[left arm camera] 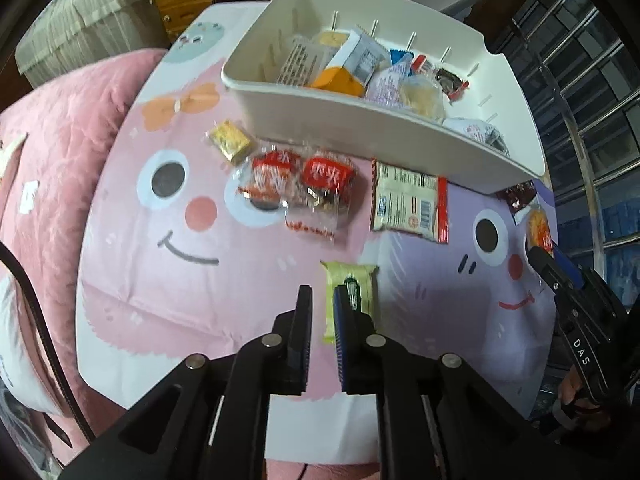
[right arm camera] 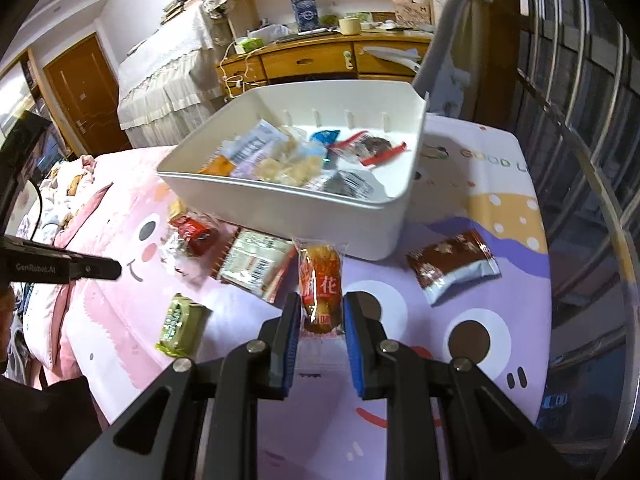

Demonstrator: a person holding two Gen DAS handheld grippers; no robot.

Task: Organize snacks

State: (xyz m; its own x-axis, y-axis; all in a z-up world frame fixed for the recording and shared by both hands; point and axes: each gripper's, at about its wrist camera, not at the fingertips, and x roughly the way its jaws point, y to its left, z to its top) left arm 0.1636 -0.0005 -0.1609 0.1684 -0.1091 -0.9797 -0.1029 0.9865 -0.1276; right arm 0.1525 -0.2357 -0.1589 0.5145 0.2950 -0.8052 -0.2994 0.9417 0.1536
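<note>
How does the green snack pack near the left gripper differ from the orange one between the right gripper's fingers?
The green snack pack is flat and blocky with an opaque wrapper; the orange snack pack is rounder, in a partly clear wrapper with red print. The green one lies just beside and ahead of the left gripper, outside its narrow gap; the orange one sits between the fingers of the right gripper, which are open. Both lie on the cartoon cloth, outside the white bin.
</note>
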